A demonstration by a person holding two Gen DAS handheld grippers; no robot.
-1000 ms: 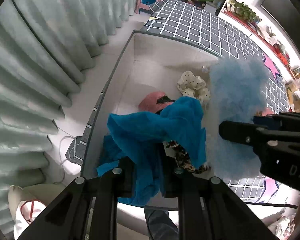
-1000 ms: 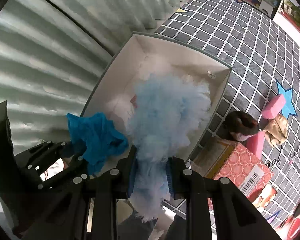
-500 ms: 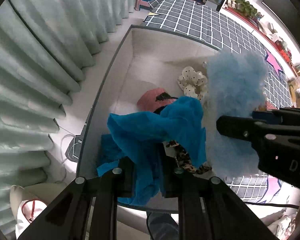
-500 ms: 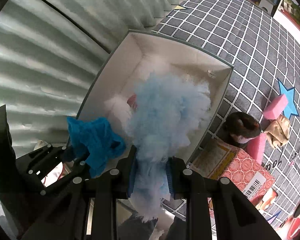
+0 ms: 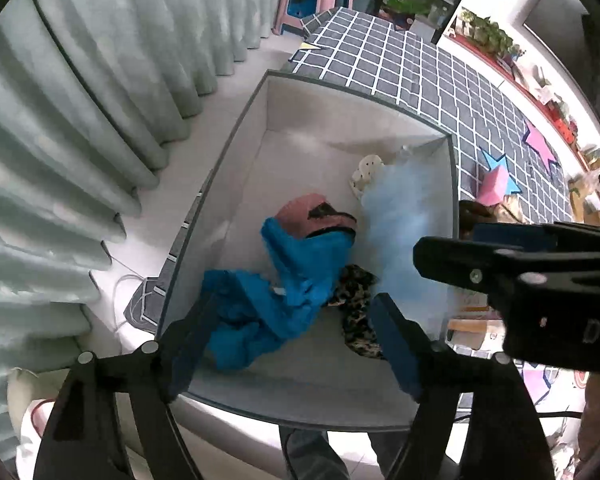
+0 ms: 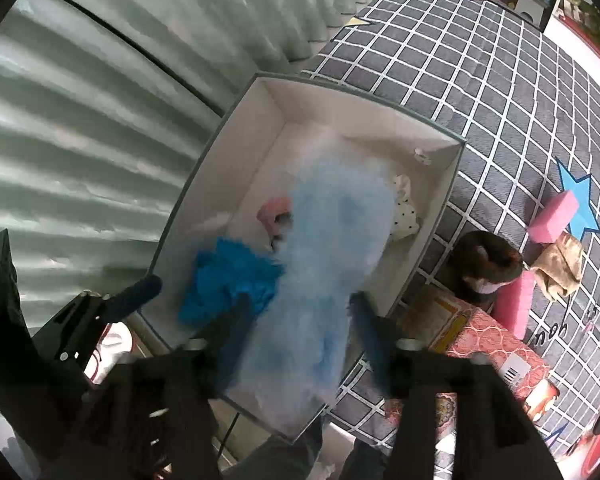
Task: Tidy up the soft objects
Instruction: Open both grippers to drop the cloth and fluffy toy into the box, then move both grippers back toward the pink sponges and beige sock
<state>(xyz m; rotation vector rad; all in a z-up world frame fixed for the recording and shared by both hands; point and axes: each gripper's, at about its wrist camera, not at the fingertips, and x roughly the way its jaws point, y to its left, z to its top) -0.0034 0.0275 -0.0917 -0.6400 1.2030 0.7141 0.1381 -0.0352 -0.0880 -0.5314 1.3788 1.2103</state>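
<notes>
Left-wrist view: noted both jaws opening over white box [image 5: 236, 152], left gripper [image 5: 296, 344] clear of blue cloth [image 5: 284, 292], right gripper [image 6: 300, 340] around falling fluffy item [image 6: 332, 248]; pink sponges [image 6: 552, 216] outside box remained.

- Fluffy, wispy pale-blue fibre tuft [image 6: 332, 240]
- Thin crumpled blue cloth [image 5: 284, 292], matt
- Smooth matt white card box [image 5: 340, 396]
- Pleated, faintly sheeny curtain [image 5: 100, 120]
- Matt black plastic left hand-held gripper [image 5: 288, 344]
- Woven checked rug [image 6: 480, 72]
</notes>
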